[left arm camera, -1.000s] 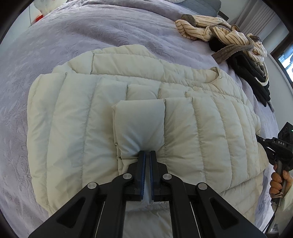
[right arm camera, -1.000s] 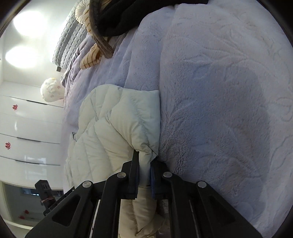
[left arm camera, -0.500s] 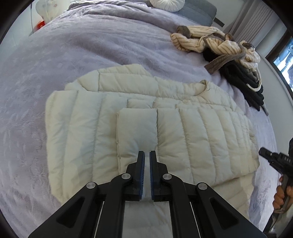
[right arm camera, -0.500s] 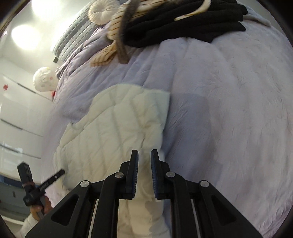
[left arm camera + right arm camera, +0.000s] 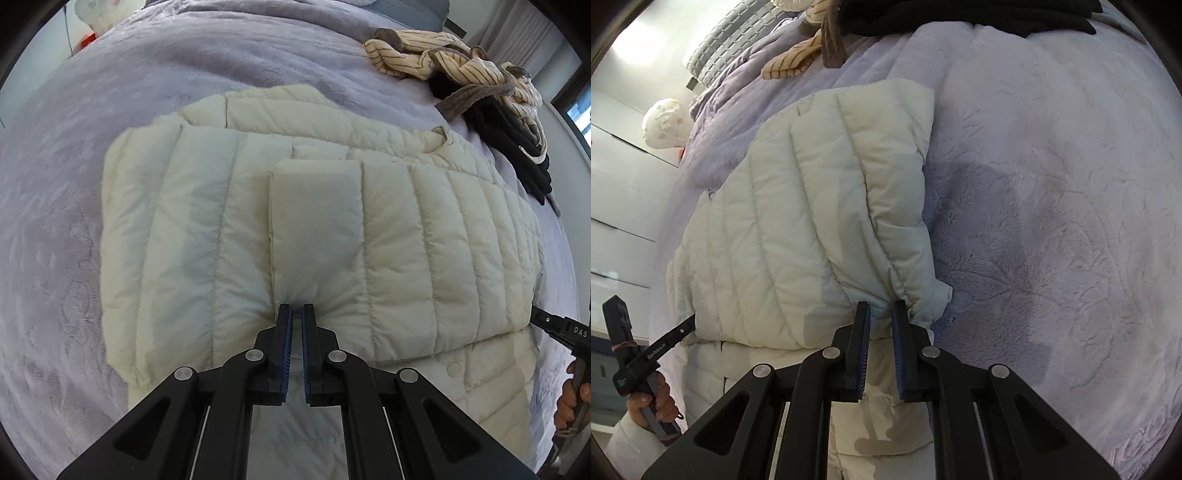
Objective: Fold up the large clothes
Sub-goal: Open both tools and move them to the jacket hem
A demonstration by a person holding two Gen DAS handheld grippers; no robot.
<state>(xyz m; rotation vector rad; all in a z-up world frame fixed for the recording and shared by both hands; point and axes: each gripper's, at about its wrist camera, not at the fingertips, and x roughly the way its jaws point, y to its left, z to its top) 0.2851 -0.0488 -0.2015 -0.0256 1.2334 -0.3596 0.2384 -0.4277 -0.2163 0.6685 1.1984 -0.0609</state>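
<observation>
**Ana:** Left wrist view is showing the bed (image 5: pixel 147 92) first, its lilac fleece blanket filling the picture, and the cream quilted jacket (image 5: pixel 184 221) is lying flat across the middle of it, collar toward the right.

**Ben:** And the right wrist view is catching that same jacket (image 5: pixel 775 221) from its right side, with one quilted panel folded over the body and its corner puckering just ahead of the fingers.

**Ana:** Up at the far right corner of the bed, a striped cream garment (image 5: pixel 443 59) is sitting tangled on top of dark clothes (image 5: pixel 517 147), well apart from the jacket.

**Ben:** Now the tools. The left hand-held gripper (image 5: pixel 297 314) is clenching down, jaws almost together, pinching the near edge of the folded sleeve panel.

**Ana:** The right hand-held gripper (image 5: pixel 881 314) is gripping the bunched hem corner; its jaws have just been closing a touch, with fabric gathered between them.

**Ben:** Smallest of all, the person's left hand (image 5: pixel 653 400) is wrapping the gripper handle at the lower left edge.
</observation>
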